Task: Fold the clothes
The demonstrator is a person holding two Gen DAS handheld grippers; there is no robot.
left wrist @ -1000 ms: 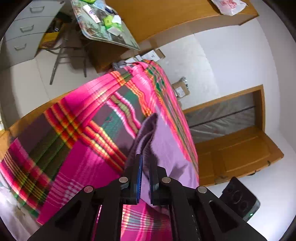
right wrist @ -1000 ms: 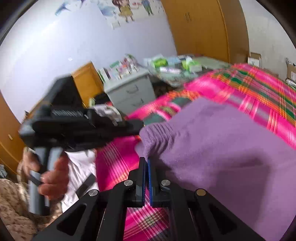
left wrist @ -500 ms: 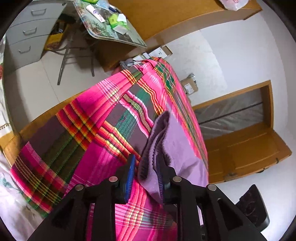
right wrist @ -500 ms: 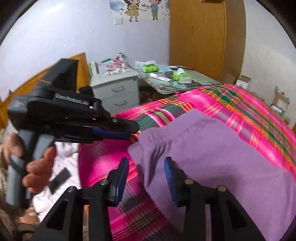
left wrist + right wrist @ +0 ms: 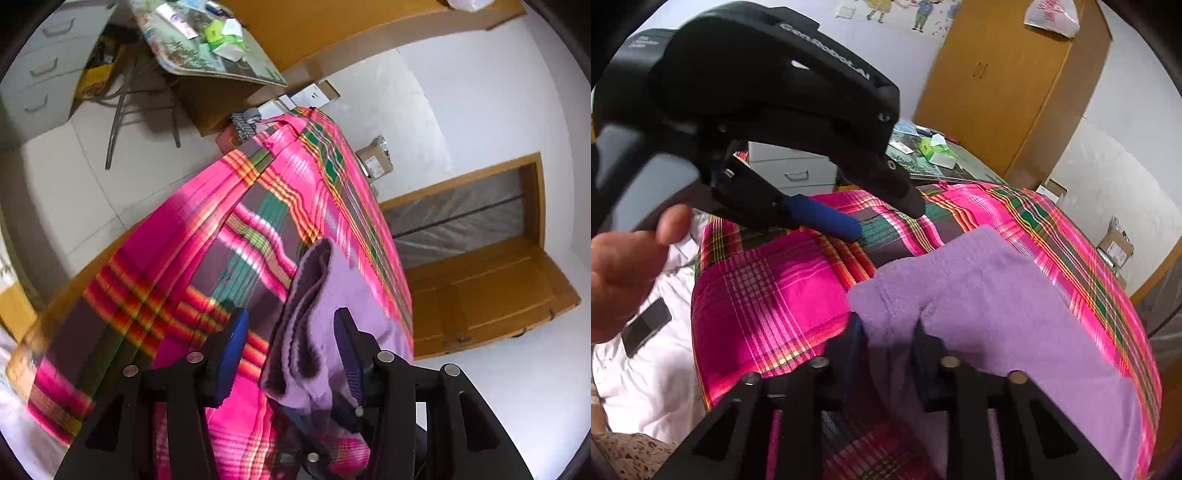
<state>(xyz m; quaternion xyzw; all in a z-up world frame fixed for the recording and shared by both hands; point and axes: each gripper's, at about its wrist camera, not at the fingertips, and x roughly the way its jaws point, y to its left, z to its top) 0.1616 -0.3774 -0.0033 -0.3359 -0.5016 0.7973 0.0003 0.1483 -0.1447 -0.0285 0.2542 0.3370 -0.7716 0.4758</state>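
A purple garment lies folded on a pink plaid blanket spread over the bed. My right gripper is at the garment's near left corner. Its jaws are closing, and the cloth bunches between the two pads with a pucker at the right one. My left gripper, held in a person's hand, hovers over the blanket just past the garment's far corner. Its jaws are opening. In the left wrist view the garment's layered edge shows between the fingers of the left gripper, and neither pad presses it.
A dark phone lies on the white sheet left of the blanket. Grey drawers and a cluttered table stand beyond the bed. A wooden wardrobe and cardboard boxes line the far wall.
My left gripper let go of the garment's edge and spread its fingers. My right gripper let go, opened wide, then narrowed again around the garment's near corner, tilting further down.
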